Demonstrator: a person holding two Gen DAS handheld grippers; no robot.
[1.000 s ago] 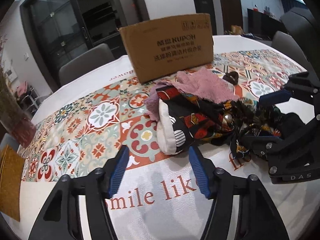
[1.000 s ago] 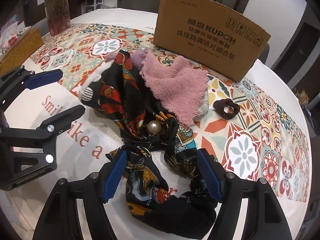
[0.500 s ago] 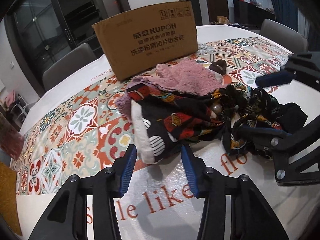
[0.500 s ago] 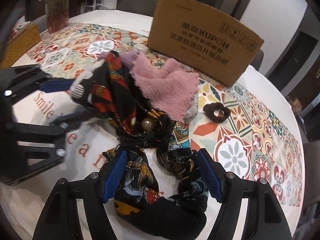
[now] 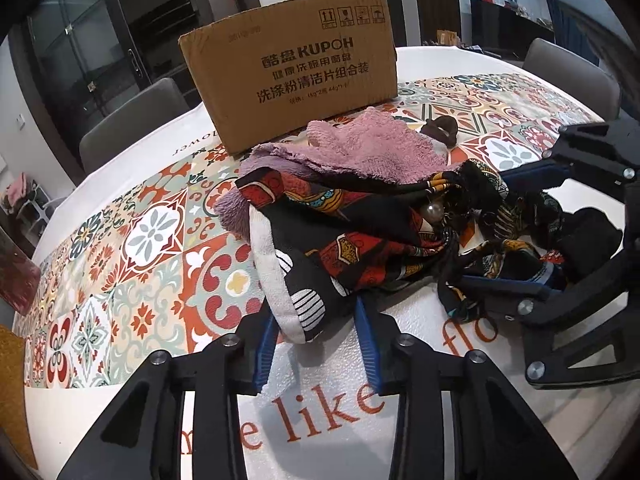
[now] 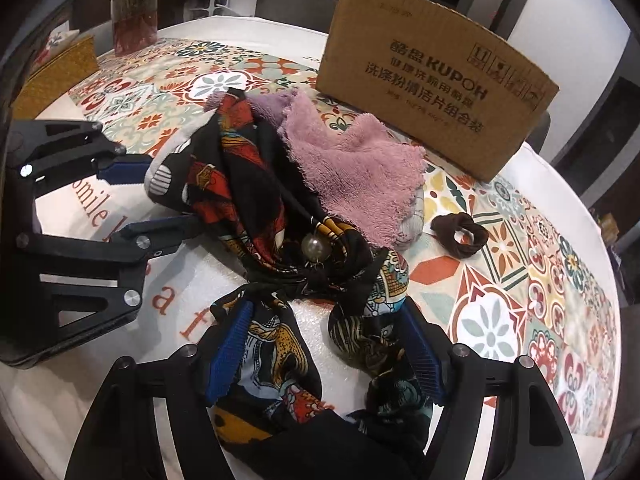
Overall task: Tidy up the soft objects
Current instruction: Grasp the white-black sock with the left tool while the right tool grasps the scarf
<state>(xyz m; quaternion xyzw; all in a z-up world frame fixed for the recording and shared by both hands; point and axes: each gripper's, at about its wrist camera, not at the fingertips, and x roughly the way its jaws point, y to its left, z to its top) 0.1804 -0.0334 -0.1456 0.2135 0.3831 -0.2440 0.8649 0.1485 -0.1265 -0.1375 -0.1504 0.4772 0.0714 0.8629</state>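
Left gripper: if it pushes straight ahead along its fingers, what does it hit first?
Likely the patterned scarf: its white-edged end already sits between the open left gripper fingers. The pink towel lies behind.

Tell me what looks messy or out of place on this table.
The patterned scarf lies bunched and twisted, its tail trailing between the right gripper fingers. The pink towel is crumpled on top of it, not folded. A brown scrunchie sits alone on the tablecloth, apart from the pile. Nothing looks damaged or spilled.
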